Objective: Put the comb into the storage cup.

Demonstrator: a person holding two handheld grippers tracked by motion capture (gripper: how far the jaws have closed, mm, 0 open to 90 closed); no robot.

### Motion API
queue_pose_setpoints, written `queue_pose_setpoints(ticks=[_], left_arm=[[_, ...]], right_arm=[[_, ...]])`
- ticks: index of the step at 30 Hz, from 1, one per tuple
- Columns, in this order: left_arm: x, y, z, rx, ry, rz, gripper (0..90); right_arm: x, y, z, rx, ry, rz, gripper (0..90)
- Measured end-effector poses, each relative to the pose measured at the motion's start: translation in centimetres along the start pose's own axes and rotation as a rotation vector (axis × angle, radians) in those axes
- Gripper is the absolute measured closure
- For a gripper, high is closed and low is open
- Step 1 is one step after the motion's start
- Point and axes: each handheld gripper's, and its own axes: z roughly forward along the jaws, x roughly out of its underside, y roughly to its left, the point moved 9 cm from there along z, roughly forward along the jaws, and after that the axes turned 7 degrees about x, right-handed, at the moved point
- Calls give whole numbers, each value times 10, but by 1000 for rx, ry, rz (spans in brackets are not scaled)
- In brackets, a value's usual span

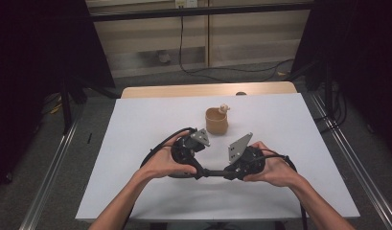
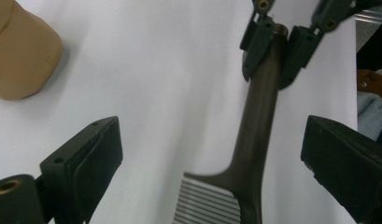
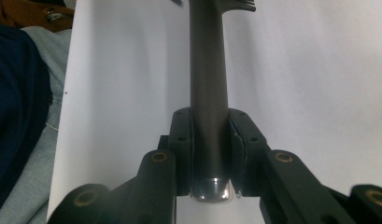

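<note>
A dark comb [image 1: 214, 173] hangs just above the white table [image 1: 136, 129], level between my two grippers. My right gripper [image 1: 230, 173] is shut on the end of its handle [image 3: 207, 70], the pads pressing both sides; this right gripper [image 2: 272, 44] also appears at the top of the left gripper view. My left gripper [image 1: 201, 171] is open. Its jaws stand wide on either side of the comb [image 2: 259, 121] near the teeth [image 2: 207, 205], and neither pad touches it. In the right gripper view the right gripper [image 3: 210, 140] holds the handle upright in the picture.
A tan cup [image 1: 216, 122] stands on the table beyond the grippers, with a small pale object [image 1: 224, 108] at its rim; the cup [image 2: 20, 51] is at the left gripper view's upper left. The person's clothing [image 3: 20, 93] lies past the table's near edge. Cables run across the floor behind.
</note>
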Motion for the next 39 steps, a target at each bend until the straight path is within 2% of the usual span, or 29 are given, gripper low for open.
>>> queue_pose_setpoints(ticks=[2, 5, 7, 10, 13, 16, 19, 22, 27, 30, 33, 34, 36, 39], left_arm=[[1, -1, -5, 15, -26, -8, 62], [0, 2, -13, -29, -82, -16, 55], [1, 5, -18, -57, -113, -38, 55], [6, 7, -23, -82, -113, -62, 53], [10, 8, -26, -107, -138, -78, 54], [13, 11, -31, -159, -169, -86, 48], [14, 13, -36, -179, -221, -81, 42], [16, 11, -39, -172, -254, -88, 41], [17, 11, -45, -212, -340, -100, 37], [21, 14, -48, -270, -367, -105, 32], [24, 16, -53, -283, -407, -133, 35], [26, 17, -55, -296, -416, -131, 34], [29, 17, -57, -294, -436, -147, 32], [35, 19, -58, -316, -444, -157, 36]], right_arm=[[2, -3, -1, 6, -2, 14, 729], [4, -4, -2, 7, 0, 21, 729], [4, -4, -2, 8, 1, 23, 729], [5, -3, -3, 10, -1, 30, 729], [6, -5, -7, 21, -11, 46, 729], [10, -7, -9, 26, -11, 62, 729], [16, -8, -10, 38, -5, 81, 729], [21, -8, -13, 47, -5, 103, 729], [25, -9, -19, 75, -23, 125, 729], [28, -10, -22, 84, -27, 139, 729], [32, -13, -23, 98, -37, 172, 729], [34, -15, -23, 106, -41, 186, 729], [37, -17, -24, 110, -47, 206, 729], [39, -18, -26, 107, -57, 226, 729]])
